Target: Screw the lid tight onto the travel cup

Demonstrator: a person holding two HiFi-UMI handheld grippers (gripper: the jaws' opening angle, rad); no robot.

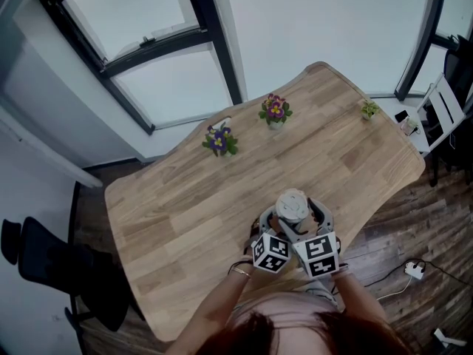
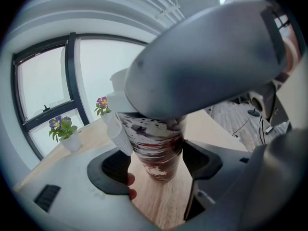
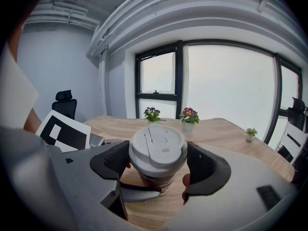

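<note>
Jaws of the right gripper (image 3: 158, 161) are closed on the pale grey lid (image 3: 158, 147), one dark pad pressed to each side of its rim. The lid sits on top of the travel cup (image 2: 155, 143). Lower down, the jaws of the left gripper (image 2: 154, 163) are drawn in narrow round the cup's mottled red-and-white body. The pad on one side touches it, and the other side is partly hidden behind a white ribbed piece.

From above, both grippers meet at the near edge of the wooden counter (image 1: 185, 198), close in front of the person. Their marker cubes are side by side and the lid faces up between them. I cannot tell whether the cup's base rests on the wood or hangs just over it.

Well beyond, near the far edge of the counter by the window, stand a blue-flowered pot (image 1: 219, 140), a pink-flowered pot (image 1: 275, 112) and a small green plant (image 1: 369, 109).
</note>
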